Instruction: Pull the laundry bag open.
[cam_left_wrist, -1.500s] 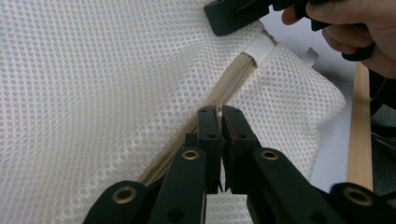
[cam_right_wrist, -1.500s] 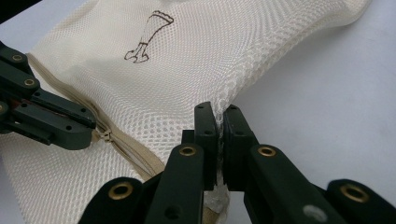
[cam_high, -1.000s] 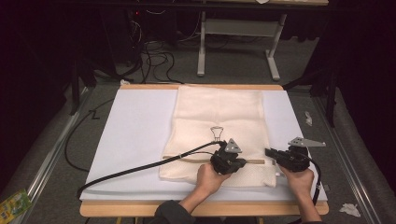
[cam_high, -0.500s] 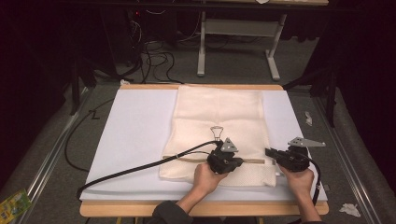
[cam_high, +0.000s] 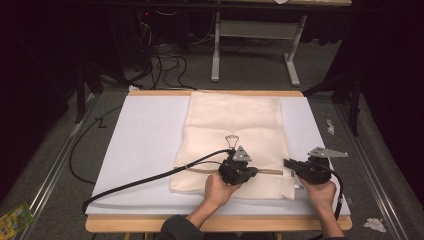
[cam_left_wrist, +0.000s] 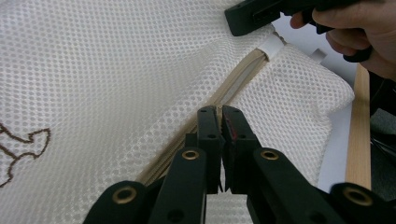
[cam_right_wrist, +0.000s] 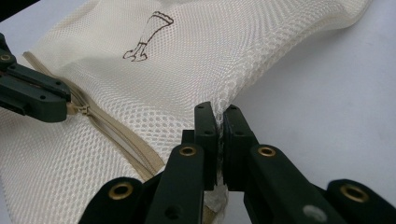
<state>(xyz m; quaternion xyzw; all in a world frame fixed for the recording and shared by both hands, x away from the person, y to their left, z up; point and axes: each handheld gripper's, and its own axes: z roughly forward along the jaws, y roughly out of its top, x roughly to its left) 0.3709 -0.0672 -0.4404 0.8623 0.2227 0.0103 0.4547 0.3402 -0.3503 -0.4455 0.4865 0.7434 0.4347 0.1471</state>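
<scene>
Both grippers stay clamped: our left gripper (cam_left_wrist: 220, 114) on the zipper (cam_left_wrist: 233, 86) pull, our right gripper (cam_right_wrist: 218, 114) on the mesh bag (cam_high: 232, 120) edge; nothing has shifted, so the zipper travel is pending.

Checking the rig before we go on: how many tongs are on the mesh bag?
2. The left tongs sit closed at the zipper mid-bag; the right tongs pinch the bag's edge at its right.

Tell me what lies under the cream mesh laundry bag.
The cream mesh laundry bag lies flat on a white sheet covering the wooden table. Its contents cannot be seen through the mesh.
</scene>
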